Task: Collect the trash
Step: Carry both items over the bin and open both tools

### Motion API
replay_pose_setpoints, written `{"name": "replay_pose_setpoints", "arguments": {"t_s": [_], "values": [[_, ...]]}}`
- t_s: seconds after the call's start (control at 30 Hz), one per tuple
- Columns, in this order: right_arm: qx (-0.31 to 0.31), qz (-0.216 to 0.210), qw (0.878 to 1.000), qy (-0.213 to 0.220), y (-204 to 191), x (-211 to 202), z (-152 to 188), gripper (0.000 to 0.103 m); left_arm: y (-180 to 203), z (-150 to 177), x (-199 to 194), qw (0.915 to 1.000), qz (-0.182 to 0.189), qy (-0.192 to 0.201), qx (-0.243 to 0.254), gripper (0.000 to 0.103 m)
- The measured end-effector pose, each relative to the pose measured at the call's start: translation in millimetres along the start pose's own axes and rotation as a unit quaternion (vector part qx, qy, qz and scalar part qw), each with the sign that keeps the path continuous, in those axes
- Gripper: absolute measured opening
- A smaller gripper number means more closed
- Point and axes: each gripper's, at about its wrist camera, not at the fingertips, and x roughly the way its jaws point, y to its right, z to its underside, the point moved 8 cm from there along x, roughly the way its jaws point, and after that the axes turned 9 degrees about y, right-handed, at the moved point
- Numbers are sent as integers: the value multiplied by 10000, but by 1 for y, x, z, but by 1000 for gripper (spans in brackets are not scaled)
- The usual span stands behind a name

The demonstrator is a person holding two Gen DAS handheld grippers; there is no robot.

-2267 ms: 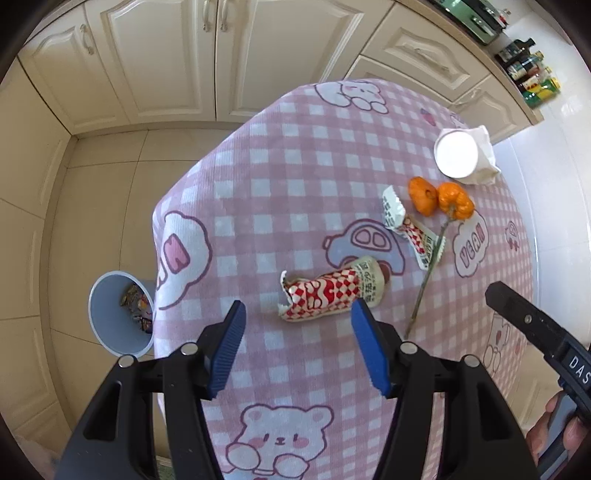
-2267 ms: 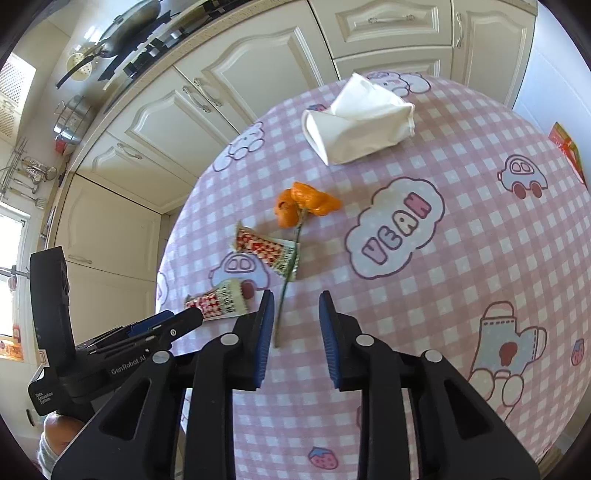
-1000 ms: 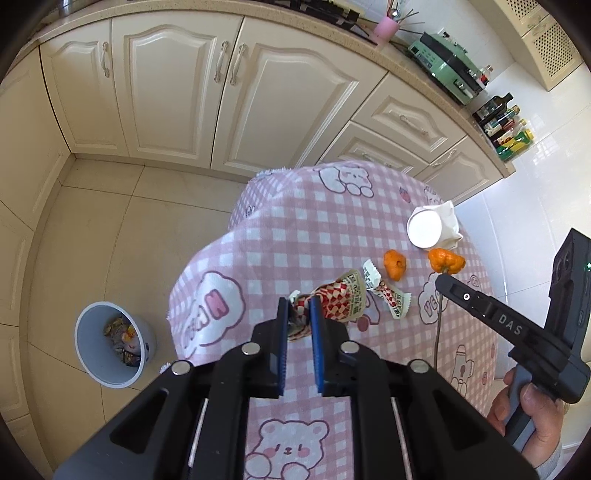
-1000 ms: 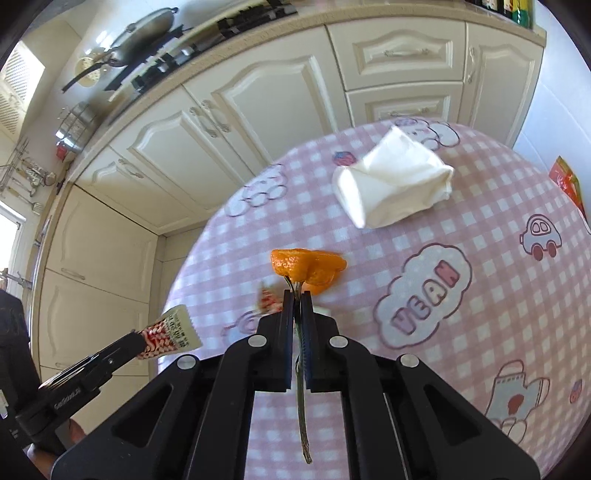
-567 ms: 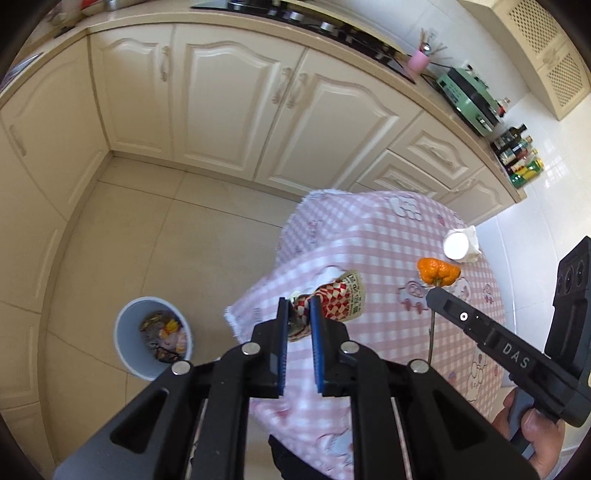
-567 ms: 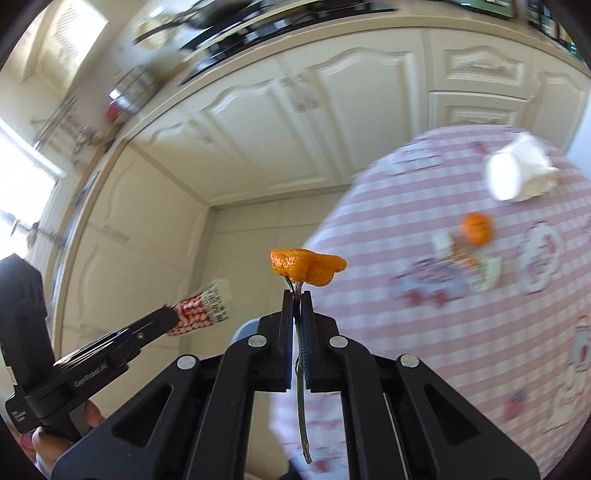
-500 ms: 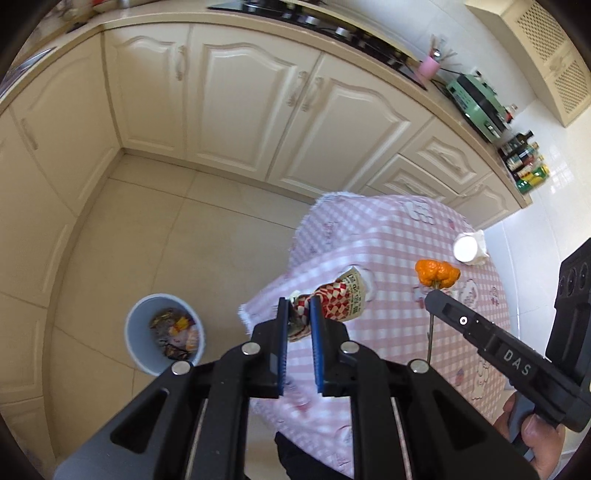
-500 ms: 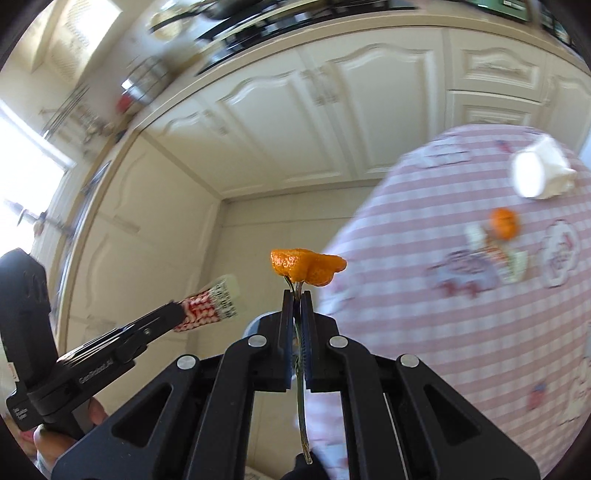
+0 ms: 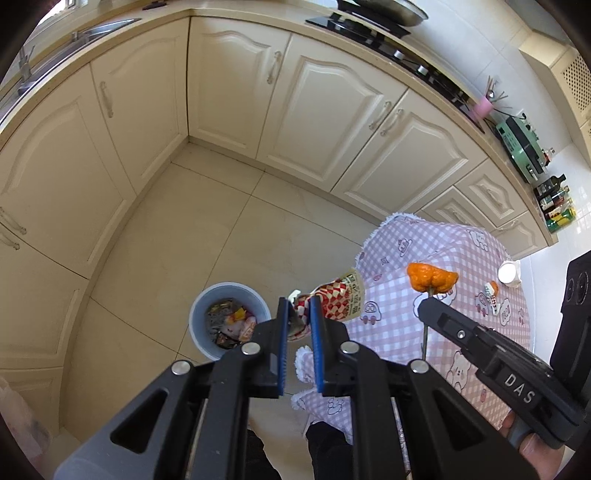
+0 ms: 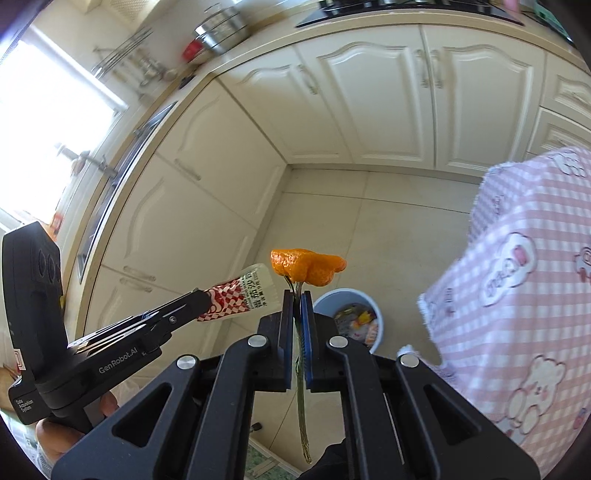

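Blue-grey bin (image 9: pixel 229 319) sits on the floor, lower centre of the left view, just left of the left gripper (image 9: pixel 299 323) clamping the wrapper (image 9: pixel 334 301); the right gripper (image 10: pixel 297 310) pinches the orange-topped stem (image 10: pixel 300 350) just beside it.

bright daylight; the window (image 10: pixel 55 122) at left is blown out, the far cabinets (image 10: pixel 369 92) are motion-blurred, fisheye edges curve.

A home kitchen is showing here — cream cabinets (image 9: pixel 325 122) lining the walls, a hob (image 9: pixel 373 27), a sink (image 9: pixel 74 37) — and a cloth-covered table (image 9: pixel 461 295).
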Motion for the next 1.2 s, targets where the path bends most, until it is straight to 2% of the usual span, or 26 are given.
{"name": "replay_pose_setpoints", "arguments": {"t_s": [0.37, 0.43, 0.47, 0.5, 0.77, 1.2], "values": [[-223, -34, 9997, -85, -39, 16, 9, 3, -30, -3, -12, 9999, 35, 46, -126, 13], [-242, -27, 9997, -90, -41, 17, 10, 3, -29, -3, -12, 9999, 56, 44, -129, 25], [-246, -18, 9997, -90, -43, 18, 11, 3, -31, -4, -12, 9999, 4, 60, -145, 36], [-248, -8, 9996, -93, -44, 18, 12, 3, -33, -5, -13, 9997, -12, 113, -205, 41], [-239, 39, 9996, -133, -45, 18, 15, 3, -36, -3, -15, 9997, 37, 51, -217, 42], [-398, -66, 9989, -241, -68, 29, 20, 3, -59, 0, -24, 9994, -184, -23, -302, 43]]}}
